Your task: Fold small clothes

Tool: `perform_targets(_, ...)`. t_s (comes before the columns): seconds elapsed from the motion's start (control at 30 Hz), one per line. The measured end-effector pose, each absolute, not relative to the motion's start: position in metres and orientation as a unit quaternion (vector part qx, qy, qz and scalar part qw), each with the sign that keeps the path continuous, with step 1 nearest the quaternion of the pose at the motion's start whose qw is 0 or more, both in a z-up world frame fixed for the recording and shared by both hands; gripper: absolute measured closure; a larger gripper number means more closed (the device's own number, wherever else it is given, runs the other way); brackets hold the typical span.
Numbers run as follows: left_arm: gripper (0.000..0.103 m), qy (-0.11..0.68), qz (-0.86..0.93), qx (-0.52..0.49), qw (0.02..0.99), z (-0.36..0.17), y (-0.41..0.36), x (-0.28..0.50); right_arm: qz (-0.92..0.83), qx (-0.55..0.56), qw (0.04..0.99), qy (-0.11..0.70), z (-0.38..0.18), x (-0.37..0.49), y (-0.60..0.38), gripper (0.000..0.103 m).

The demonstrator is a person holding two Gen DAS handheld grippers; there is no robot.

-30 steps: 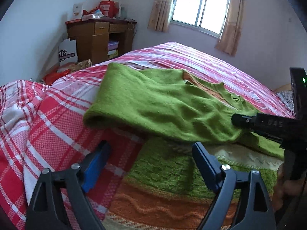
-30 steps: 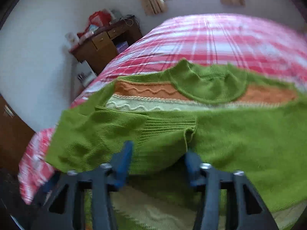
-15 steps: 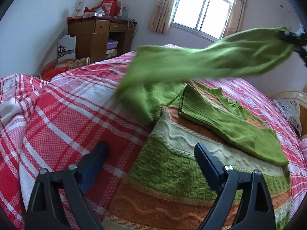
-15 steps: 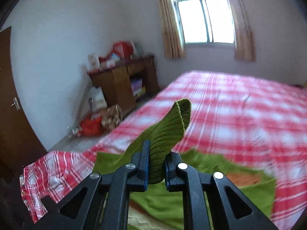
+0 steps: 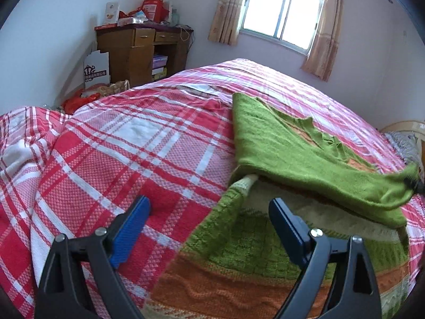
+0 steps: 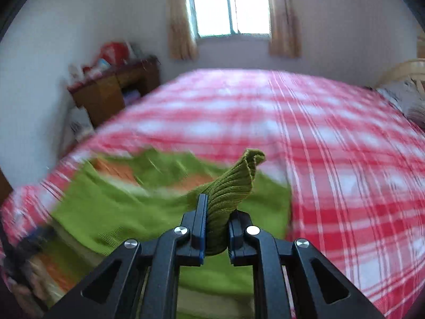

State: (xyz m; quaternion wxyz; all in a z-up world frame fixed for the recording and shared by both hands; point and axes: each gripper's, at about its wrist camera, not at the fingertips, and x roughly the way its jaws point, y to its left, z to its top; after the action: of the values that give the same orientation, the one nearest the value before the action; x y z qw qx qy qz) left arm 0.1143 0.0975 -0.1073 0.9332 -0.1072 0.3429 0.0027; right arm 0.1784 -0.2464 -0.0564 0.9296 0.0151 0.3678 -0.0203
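Note:
A green, orange and cream knitted sweater (image 5: 247, 260) lies on the red plaid bed. Its green sleeve (image 5: 300, 159) stretches across the body toward the right edge of the left wrist view. My right gripper (image 6: 216, 220) is shut on the sleeve's ribbed cuff (image 6: 236, 183), which sticks up between the blue pads. In the left wrist view only the cuff end (image 5: 398, 188) shows, with a dark bit of the right gripper beside it. My left gripper (image 5: 209, 218) is open, low over the sweater's left edge, with nothing between its fingers.
The red plaid bedcover (image 5: 127, 148) spreads left and far. A wooden desk (image 5: 138, 50) with boxes and bags stands against the far left wall. A curtained window (image 5: 279, 13) is behind the bed. A wicker chair (image 6: 403, 71) stands at the right.
My right gripper closed on the sleeve cuff, lifted it and carried it across the sweater to the right. The sleeve now lies lower, draped over the body. The left gripper stayed still.

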Motion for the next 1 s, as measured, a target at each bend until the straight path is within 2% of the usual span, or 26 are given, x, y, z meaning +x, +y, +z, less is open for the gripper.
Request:
perform_targets(0.07,0.01,0.345,0.003,-0.104,0.933,-0.107,0.098,0.115,-0.038,0.017,0.913,0.405,-0.082,0.181,-0.254,0.076)
perform_targets(0.13,0.01,0.35,0.003,-0.1,0.932,-0.107,0.097,0.115,-0.057,0.032,0.895,0.442,-0.102,0.178,-0.265,0.07)
perform_targets(0.2,0.01,0.358,0.004,-0.088,0.93,-0.105,0.094,0.115,-0.049,0.051,0.902,0.426,-0.099,0.16,-0.275,0.063)
perform_targets(0.27,0.01,0.366,0.018,-0.067,0.928,-0.101,0.091,0.114,-0.072,0.053,0.902,0.423,-0.09,0.143,-0.283,0.033)
perform_targets(0.3,0.01,0.366,0.028,-0.055,0.929,-0.099,0.09,0.113,-0.086,0.052,0.904,0.415,-0.085,0.132,-0.289,0.032)
perform_targets(0.47,0.009,0.334,0.038,-0.043,0.941,-0.071,0.091,0.1,-0.108,0.051,0.931,0.345,-0.045,0.09,-0.301,0.033)
perform_targets(0.5,0.009,0.329,0.037,-0.045,0.943,-0.065,0.09,0.102,-0.104,0.047,0.935,0.335,-0.037,0.09,-0.299,0.037)
perform_targets(0.57,0.009,0.322,0.037,-0.042,0.945,-0.055,0.084,0.11,-0.074,0.042,0.943,0.321,-0.024,0.098,-0.287,0.08)
perform_targets(0.7,0.009,0.321,0.056,-0.007,0.945,-0.053,0.067,0.14,-0.017,0.052,0.934,0.352,-0.038,0.136,-0.262,0.082)
perform_targets(0.83,0.009,0.379,0.113,0.018,0.918,-0.084,0.07,0.167,-0.028,0.053,0.915,0.4,-0.076,0.158,-0.255,0.082)
perform_targets(0.9,0.006,0.387,0.103,0.005,0.916,-0.099,0.077,0.168,-0.045,0.072,0.899,0.429,-0.098,0.163,-0.264,0.083)
perform_targets(1.0,0.0,0.388,0.11,-0.007,0.915,-0.1,0.084,0.169,-0.035,0.103,0.901,0.421,-0.108,0.164,-0.272,0.083)
